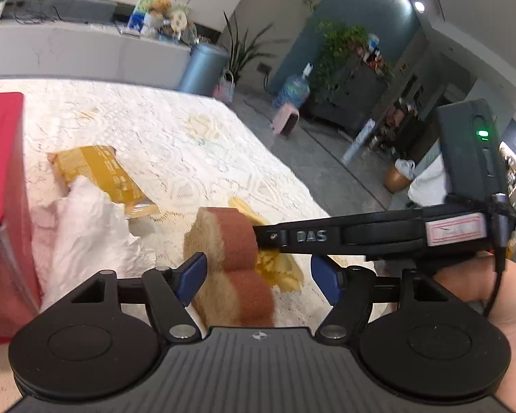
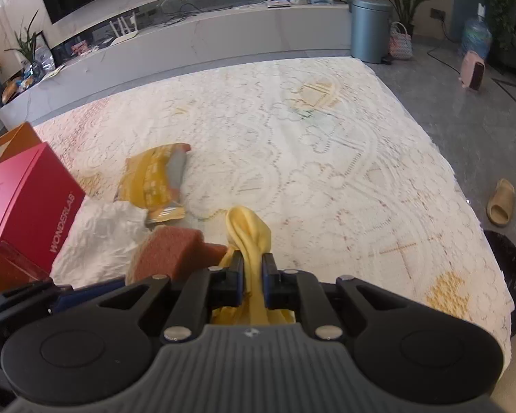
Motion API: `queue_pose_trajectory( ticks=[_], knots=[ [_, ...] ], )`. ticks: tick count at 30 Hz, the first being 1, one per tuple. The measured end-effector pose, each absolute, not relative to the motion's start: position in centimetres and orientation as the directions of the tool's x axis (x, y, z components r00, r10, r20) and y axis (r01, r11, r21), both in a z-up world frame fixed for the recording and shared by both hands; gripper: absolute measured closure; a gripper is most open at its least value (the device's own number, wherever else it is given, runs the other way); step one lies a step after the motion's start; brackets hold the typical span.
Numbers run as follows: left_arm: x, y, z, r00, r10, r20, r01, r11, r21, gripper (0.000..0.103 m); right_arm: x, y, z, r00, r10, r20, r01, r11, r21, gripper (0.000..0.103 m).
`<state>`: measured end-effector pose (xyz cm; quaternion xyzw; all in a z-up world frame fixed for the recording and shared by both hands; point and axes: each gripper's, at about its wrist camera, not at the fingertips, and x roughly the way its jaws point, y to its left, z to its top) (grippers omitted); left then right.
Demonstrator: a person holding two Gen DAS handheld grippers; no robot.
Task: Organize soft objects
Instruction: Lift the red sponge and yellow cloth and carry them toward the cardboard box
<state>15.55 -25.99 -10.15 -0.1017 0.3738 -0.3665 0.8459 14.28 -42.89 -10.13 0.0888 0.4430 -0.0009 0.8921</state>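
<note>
A brown-and-tan scouring sponge (image 1: 230, 258) stands on edge on the lace-covered table (image 1: 161, 144), between the blue pads of my left gripper (image 1: 258, 272). The jaws are wide: the left pad sits by the sponge's tan side and the right pad is clear of it. Right beside it, my right gripper (image 2: 253, 268) is shut on a bunched yellow cloth (image 2: 247, 230), whose folds rest on the table. In the right wrist view the sponge (image 2: 175, 251) lies just left of the cloth. The cloth (image 1: 278, 268) shows behind the sponge in the left wrist view.
A red box (image 2: 27, 203) stands at the table's left, with crumpled white plastic (image 2: 99, 237) and a yellow snack packet (image 2: 154, 179) beside it. The table's edge runs along the right, above grey floor with a slipper (image 2: 500, 201).
</note>
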Motion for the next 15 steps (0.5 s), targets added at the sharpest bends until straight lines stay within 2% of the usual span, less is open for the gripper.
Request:
queue_pose_trajectory(
  ticks=[3, 8, 10, 11, 12, 15],
  knots=[
    [16.0, -27.4, -10.1, 0.45, -0.637, -0.626, 0.536, 0.753, -0.382, 0.022, 14.0, -43.7, -10.2, 0.608, 0.059, -0.792, 0.109, 0.982, 0.157, 0.094],
    [16.6, -29.7, -10.7, 0.446, -0.569, -0.69, 0.574, 0.774, -0.267, 0.024, 13.6, -44.7, -10.6, 0.601, 0.076, -0.796, 0.114, 0.977, 0.18, 0.094],
    [16.5, -30.2, -11.4, 0.464, -0.516, -0.719, 0.544, 0.807, -0.228, 0.037, 13.6, -45.1, -10.7, 0.604, 0.052, -0.795, 0.141, 0.975, 0.171, 0.094],
    [16.2, -30.3, -11.4, 0.489, -0.499, -0.715, 0.54, 0.817, -0.201, 0.048, 13.6, -45.3, -10.7, 0.604, 0.042, -0.796, 0.15, 0.975, 0.165, 0.094],
    [15.9, -30.3, -11.3, 0.512, -0.492, -0.704, 0.539, 0.822, -0.183, 0.056, 13.5, -45.5, -10.7, 0.605, 0.042, -0.795, 0.154, 0.973, 0.169, 0.094],
    [15.5, -30.1, -11.1, 0.519, -0.493, -0.698, 0.523, 0.829, -0.198, 0.063, 13.3, -46.2, -10.6, 0.618, 0.04, -0.785, 0.172, 0.968, 0.185, 0.094]
  ],
)
